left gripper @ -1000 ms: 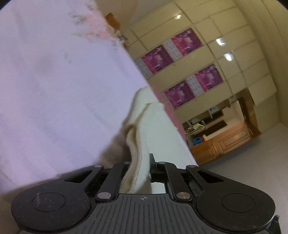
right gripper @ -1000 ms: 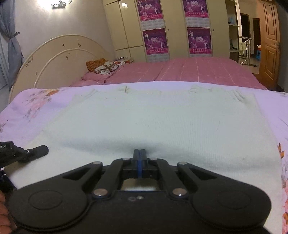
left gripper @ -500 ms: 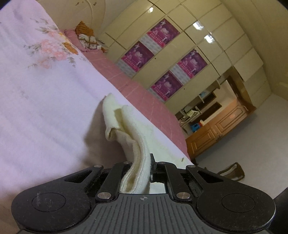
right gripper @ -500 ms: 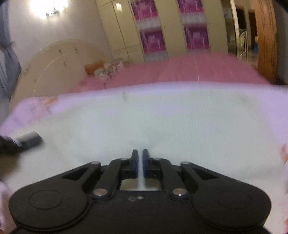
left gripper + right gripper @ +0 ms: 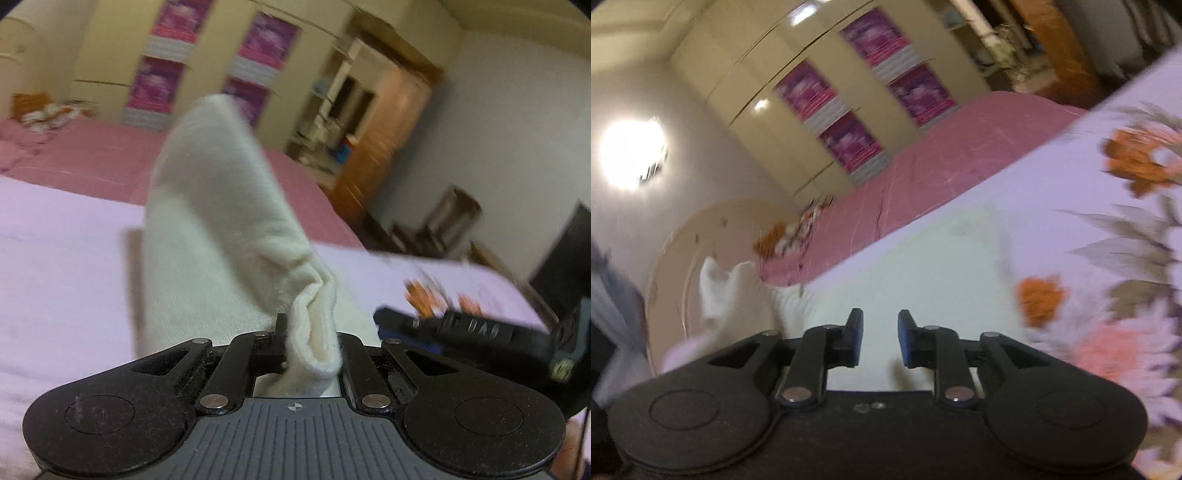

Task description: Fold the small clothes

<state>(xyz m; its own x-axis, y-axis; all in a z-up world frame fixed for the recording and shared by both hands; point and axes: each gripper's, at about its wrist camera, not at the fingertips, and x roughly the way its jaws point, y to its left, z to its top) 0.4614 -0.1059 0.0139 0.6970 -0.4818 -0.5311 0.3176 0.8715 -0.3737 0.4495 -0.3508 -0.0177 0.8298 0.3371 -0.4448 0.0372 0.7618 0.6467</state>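
A cream knitted garment (image 5: 221,229) lies on the lilac bedsheet (image 5: 62,258), one edge lifted into a raised fold. My left gripper (image 5: 310,332) is shut on that bunched edge and holds it above the bed. In the right wrist view the same cream garment (image 5: 923,266) spreads flat under my right gripper (image 5: 880,336), whose jaws are opening with nothing between the blue pads (image 5: 907,341). The lifted corner (image 5: 720,288) shows at that view's left. The right gripper (image 5: 461,328) also appears at the right of the left wrist view.
A pink bed (image 5: 942,155) with a patterned pillow (image 5: 790,232) lies beyond, in front of cream wardrobes with purple posters (image 5: 846,144). The sheet has an orange floral print (image 5: 1126,280) at the right. A wooden cabinet (image 5: 388,122) stands by the far wall.
My left gripper has risen and rolled, carrying the cream edge up and towards the right. The right gripper has let go of the garment's edge, opened its jaws and tilted.
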